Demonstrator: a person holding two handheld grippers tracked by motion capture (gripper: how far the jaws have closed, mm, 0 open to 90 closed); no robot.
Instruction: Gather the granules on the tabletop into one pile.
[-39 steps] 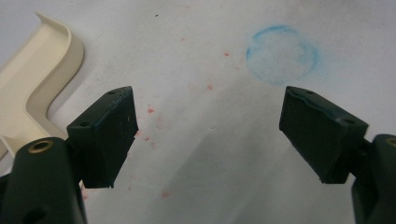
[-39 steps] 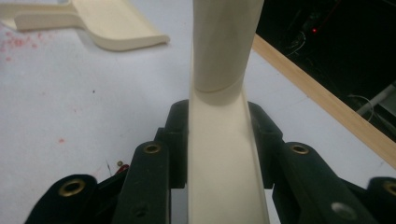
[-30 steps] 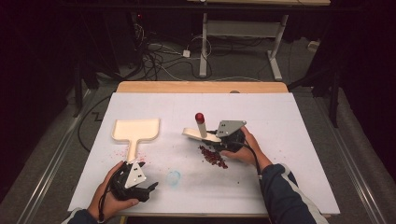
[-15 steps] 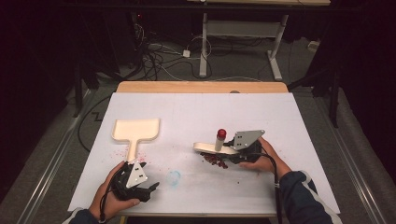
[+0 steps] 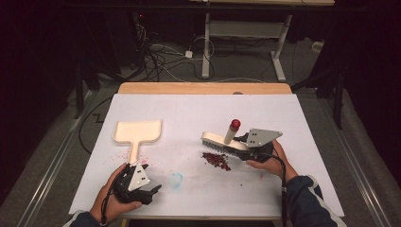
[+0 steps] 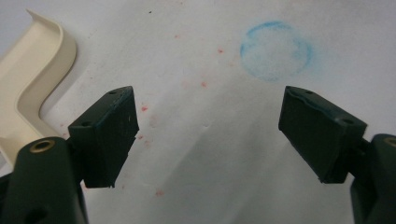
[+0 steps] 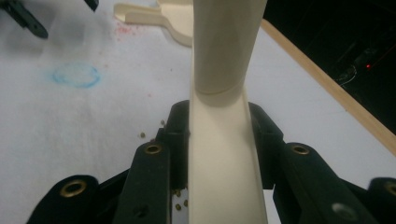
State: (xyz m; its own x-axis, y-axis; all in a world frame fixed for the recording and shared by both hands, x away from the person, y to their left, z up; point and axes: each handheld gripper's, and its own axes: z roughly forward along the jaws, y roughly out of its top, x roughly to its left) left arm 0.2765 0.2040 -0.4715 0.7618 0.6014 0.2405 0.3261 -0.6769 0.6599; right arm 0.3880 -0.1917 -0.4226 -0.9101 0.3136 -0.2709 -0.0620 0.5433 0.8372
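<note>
White paper covers the tabletop (image 5: 189, 113), and behind its far edge the dark floor carries cables (image 5: 161, 56) and the legs of another table (image 5: 246, 47). Near the left edge lies a cream dustpan (image 5: 137, 133), its handle pointing to the near edge; small red specks are scattered around the handle. The left gripper (image 6: 208, 135) rests close to the near left corner with its jaws wide apart and nothing between them, over the paper just beside a faint blue ring (image 5: 176, 179). The right gripper (image 7: 219, 140), toward the right edge, is clamped on the cream handle of a brush (image 5: 222, 142) with a red-capped peg. The bristles of the brush touch the paper at the far side of a small pile of dark red crumbs (image 5: 216, 160) near the middle.
</note>
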